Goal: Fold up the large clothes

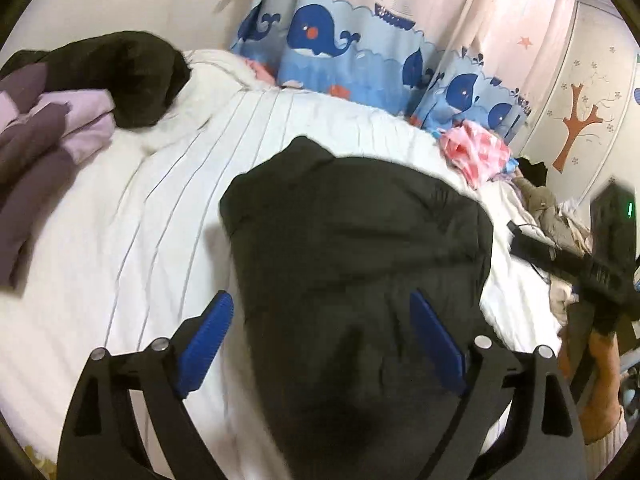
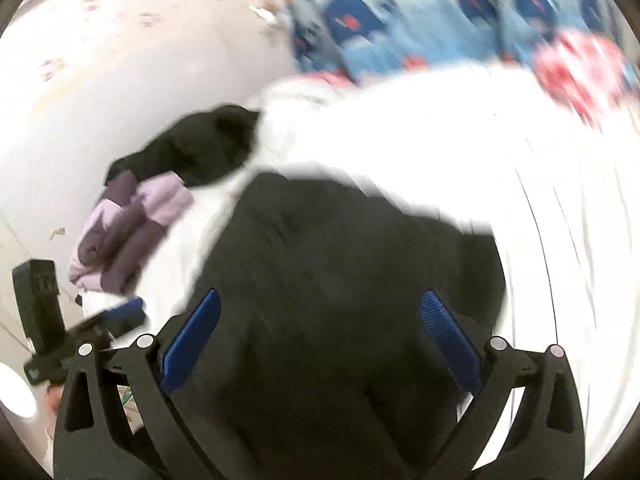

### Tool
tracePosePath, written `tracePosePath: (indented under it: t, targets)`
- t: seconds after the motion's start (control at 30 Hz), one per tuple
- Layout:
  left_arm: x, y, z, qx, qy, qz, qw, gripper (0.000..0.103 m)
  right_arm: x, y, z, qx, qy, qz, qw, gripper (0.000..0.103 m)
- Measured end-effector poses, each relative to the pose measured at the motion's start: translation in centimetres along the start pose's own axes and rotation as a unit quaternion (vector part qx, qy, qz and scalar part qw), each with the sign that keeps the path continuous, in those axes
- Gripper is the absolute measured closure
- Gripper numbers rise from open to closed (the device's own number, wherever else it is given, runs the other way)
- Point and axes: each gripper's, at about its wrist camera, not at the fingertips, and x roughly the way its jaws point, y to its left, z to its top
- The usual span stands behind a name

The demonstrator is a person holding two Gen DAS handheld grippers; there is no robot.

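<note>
The left tool (image 1: pixel 322 320) stood wide, its blue pads (image 1: pixel 208 340) apart over a dark folded garment (image 1: pixel 352 248) that lay flat on the bed (image 1: pixel 140 220) directly ahead of and beneath it; no pad pressed on the cloth. The right tool (image 2: pixel 320 320) was likewise spread wide above the same dark garment, nothing pinched between its pads, though that view was blurred. The bed carried a white cover with thin dark stripes. Ahead and to the left of the left tool lay a purple and lilac bundle (image 1: pixel 48 128) touching a second black garment (image 1: pixel 136 76). Beyond the left tool hung a curtain (image 1: pixel 340 36) printed with blue whales. To its right lay crumpled pink cloth (image 1: pixel 476 152), with a wall bearing a tree decal (image 1: pixel 576 120) behind it.
</note>
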Motion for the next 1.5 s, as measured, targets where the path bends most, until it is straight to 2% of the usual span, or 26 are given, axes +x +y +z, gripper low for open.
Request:
tracePosePath:
  t: [0.03,0.1,0.13,0.17,0.23,0.37,0.43,0.47,0.5,0.57,0.63,0.67,0.7,0.73,0.83,0.87,0.97,1.0,1.07,1.1,1.13,1.23,1.27,1.33,1.37,1.5]
  targets:
    - [1.0,-0.1,0.4,0.000,0.004,-0.003,1.0000,0.017,1.3,0.5,0.9,-0.007,0.002,-0.001,1.000,0.006]
    - [3.7,-0.5,0.2,-0.002,0.035,-0.014,0.9993,0.017,5.4,-0.7,0.8,0.004,0.038,-0.036,0.999,0.006]
    - [5.4,-0.4,-0.2,-0.003,0.058,-0.018,0.9981,0.017,7.4,-1.7,0.3,0.020,0.066,-0.049,0.996,0.006]
    - [5.8,-0.3,-1.0,-0.003,0.065,-0.018,0.9977,0.016,10.0,-2.8,-1.3,0.038,0.098,-0.054,0.993,0.006]
    - [6.1,-0.8,-2.3,0.008,0.058,-0.026,0.9980,0.014,11.1,-5.6,-3.9,0.074,0.113,-0.040,0.990,0.006]
    - [5.3,-3.0,-3.3,0.044,0.064,0.004,0.9969,0.014,8.0,-6.1,-4.9,0.082,0.119,-0.047,0.988,0.006]
    - [3.4,-3.6,-4.1,0.049,0.059,0.028,0.9966,0.013,4.6,-4.4,-5.1,0.068,0.089,-0.042,0.993,0.006]
    - [2.5,-3.7,-4.5,0.050,0.052,0.036,0.9968,0.009,1.7,-3.1,-5.5,0.050,0.062,-0.039,0.996,0.006]
    - [1.9,-4.1,-4.7,0.051,0.043,0.045,0.9967,0.007,-0.5,-2.0,-6.6,0.035,0.040,-0.044,0.998,0.006]
    - [0.5,-4.4,-6.1,0.051,0.028,0.067,0.9961,0.007,-3.0,-0.4,-9.5,0.016,0.026,-0.064,0.997,0.006]
    - [0.0,-4.7,-7.5,0.046,0.029,0.085,0.9949,0.007,-2.2,0.9,-12.6,-0.013,0.067,-0.095,0.993,0.006]
    - [-0.3,-5.0,-8.2,0.040,0.034,0.095,0.9941,0.007,-0.5,1.6,-14.4,-0.028,0.112,-0.107,0.988,0.006]
    - [-0.4,-5.1,-8.4,0.033,0.038,0.096,0.9941,0.007,0.6,1.8,-15.9,-0.027,0.137,-0.109,0.984,0.006]
    - [-0.8,-5.4,-8.8,0.026,0.042,0.095,0.9943,0.007,0.6,1.7,-16.7,-0.019,0.139,-0.109,0.984,0.006]
    - [-1.9,-6.2,-9.5,0.026,0.050,0.106,0.9928,0.007,-1.6,2.7,-17.4,-0.016,0.110,-0.130,0.985,0.006]
    - [-2.4,-6.6,-9.8,0.034,0.050,0.109,0.9922,0.007,-2.8,3.6,-17.5,-0.025,0.088,-0.138,0.986,0.006]
    - [-4.5,-7.3,-10.6,0.052,0.017,0.127,0.9904,0.007,-5.6,5.8,-17.7,-0.047,0.033,-0.149,0.987,0.006]
    - [-5.0,-7.5,-10.7,0.054,0.009,0.132,0.9898,0.007,-5.7,6.1,-17.9,-0.042,0.034,-0.149,0.987,0.006]
    - [-5.9,-7.8,-10.7,0.054,-0.006,0.142,0.9884,0.007,-5.2,5.1,-18.5,-0.006,0.072,-0.119,0.990,0.006]
    - [-6.3,-8.0,-10.8,0.054,-0.010,0.146,0.9877,0.007,-5.4,5.0,-18.8,0.007,0.074,-0.114,0.991,0.006]
    - [-6.6,-8.1,-10.9,0.057,-0.013,0.150,0.9870,0.007,-6.2,5.5,-19.0,0.003,0.059,-0.117,0.991,0.006]
    - [-7.2,-8.6,-11.1,0.071,-0.020,0.160,0.9844,0.007,-10.1,7.8,-19.1,-0.063,-0.020,-0.151,0.986,0.006]
    - [-7.2,-8.7,-11.2,0.075,-0.019,0.160,0.9840,0.007,-10.4,8.3,-18.9,-0.071,-0.025,-0.153,0.985,0.006]
    - [-7.1,-8.8,-11.3,0.074,-0.013,0.152,0.9854,0.007,-9.7,8.0,-18.2,-0.062,-0.003,-0.149,0.987,0.006]
    - [-7.1,-8.7,-11.3,0.070,-0.012,0.162,0.9842,0.007,-9.4,7.5,-17.7,-0.048,0.000,-0.144,0.988,0.006]
    - [-7.3,-8.9,-11.0,0.072,-0.013,0.173,0.9822,0.007,-9.7,8.2,-17.1,-0.069,-0.024,-0.170,0.983,0.006]
